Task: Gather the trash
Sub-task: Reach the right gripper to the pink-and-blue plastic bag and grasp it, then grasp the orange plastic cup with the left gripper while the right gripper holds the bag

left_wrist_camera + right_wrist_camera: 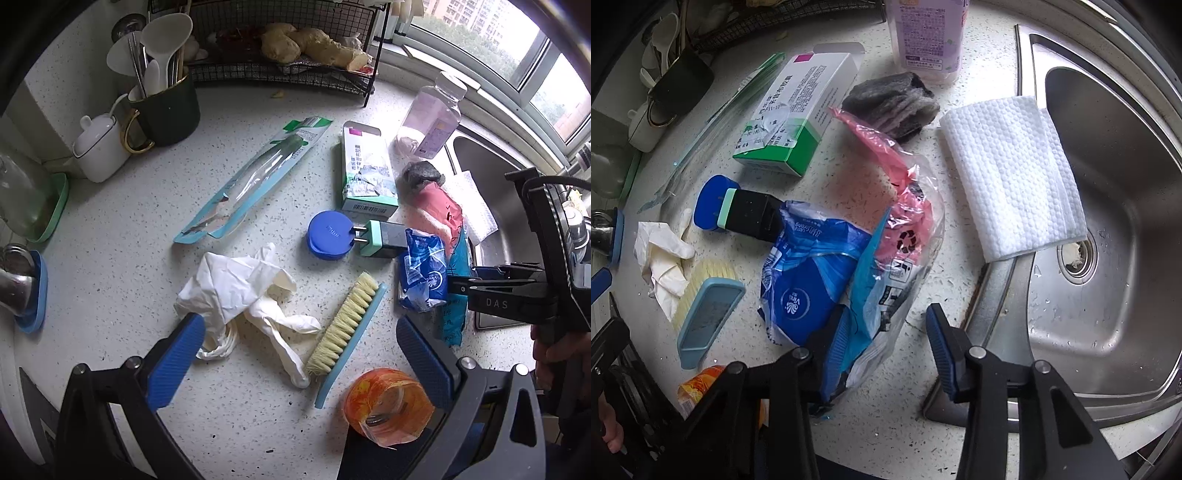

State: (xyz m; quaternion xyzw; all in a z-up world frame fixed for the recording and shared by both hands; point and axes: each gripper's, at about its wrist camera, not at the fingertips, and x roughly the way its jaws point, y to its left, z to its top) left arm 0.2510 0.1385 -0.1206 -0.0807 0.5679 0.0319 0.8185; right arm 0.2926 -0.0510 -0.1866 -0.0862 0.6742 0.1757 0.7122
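Trash lies on a speckled white counter. Crumpled white gloves [243,291] [665,258] lie between my left gripper's [299,350] open blue fingers, nearer the left one. An empty toothbrush package [255,173], a torn green-and-white carton [365,173] [801,118], a blue wrapper [423,269] [809,280] and a clear pink-and-blue plastic bag [443,214] [901,236] lie beyond. My right gripper [886,343] [480,284] is open, its jaws astride the near end of the plastic bag, beside the blue wrapper.
A blue-backed brush [347,332], an orange jar [388,402], a blue lid [328,234], a black charger [384,238], a grey scourer [890,103], a lilac bottle [927,33]. A white cloth [1012,173] overhangs the steel sink [1115,229]. Utensil mug [166,107] and wire rack [280,40] behind.
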